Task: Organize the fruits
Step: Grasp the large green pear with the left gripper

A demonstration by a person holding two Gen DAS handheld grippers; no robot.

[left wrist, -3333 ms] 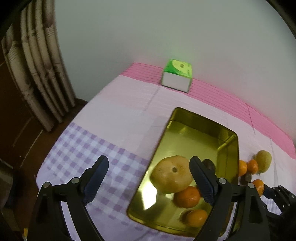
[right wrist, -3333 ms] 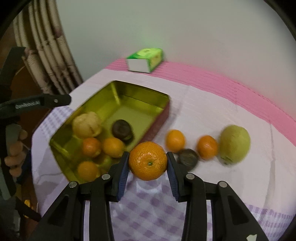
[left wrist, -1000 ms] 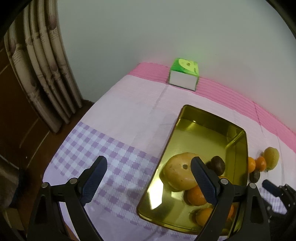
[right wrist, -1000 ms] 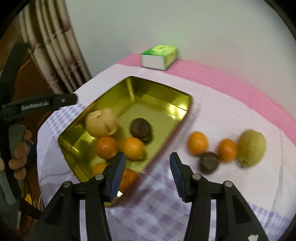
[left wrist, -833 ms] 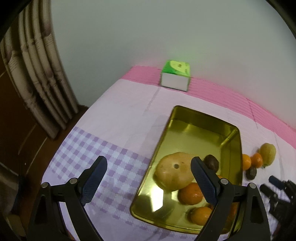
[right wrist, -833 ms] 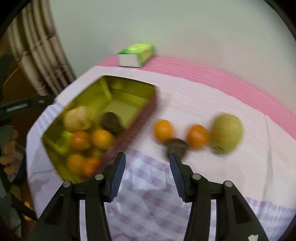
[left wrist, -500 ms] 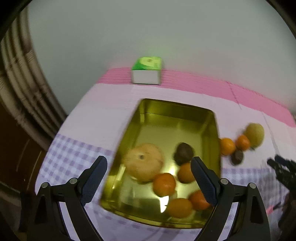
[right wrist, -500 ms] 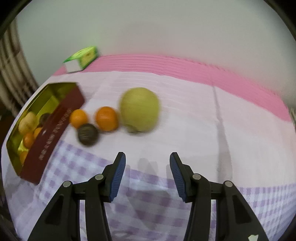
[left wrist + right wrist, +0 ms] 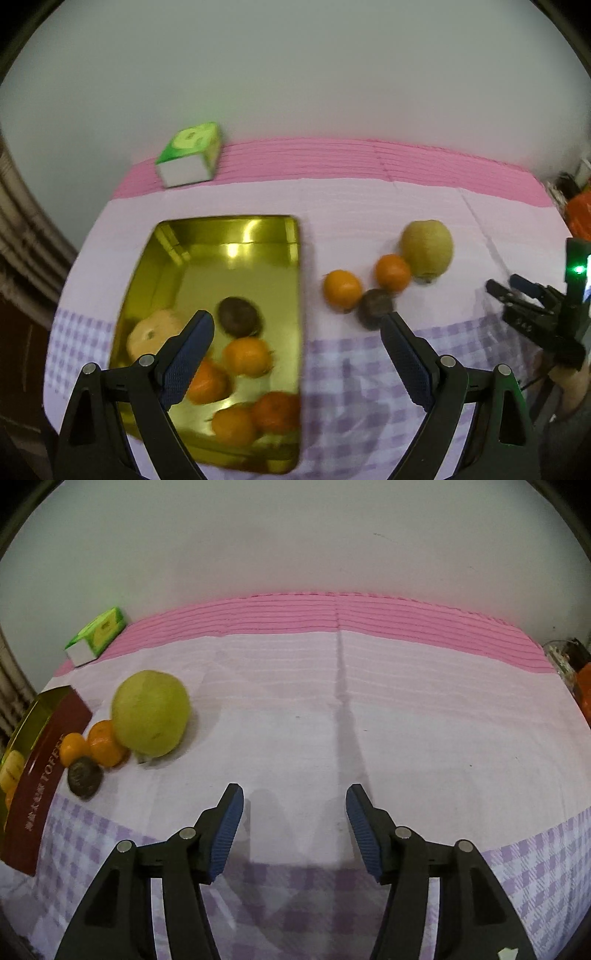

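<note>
A gold tin tray (image 9: 291,258) holds a pale round fruit (image 9: 147,338), a dark fruit (image 9: 238,321) and several oranges (image 9: 246,356). On the cloth to its right lie two oranges (image 9: 341,290) (image 9: 392,272), a dark fruit (image 9: 375,302) and a large yellow-green fruit (image 9: 426,247). My left gripper (image 9: 295,354) is open and empty, above the tray's right edge. My right gripper (image 9: 293,812) is open and empty over bare cloth, to the right of the yellow-green fruit (image 9: 151,712). It also shows at the far right of the left wrist view (image 9: 517,290).
A green and white box (image 9: 188,155) stands at the back left by the wall. The tray's red side (image 9: 40,779) shows at the left of the right wrist view. Curtains hang at the left. The table's front edge is checked purple.
The right gripper let its orange go into the tray and swung right, away from it, over bare cloth. The left gripper's view turned right toward the loose fruits.
</note>
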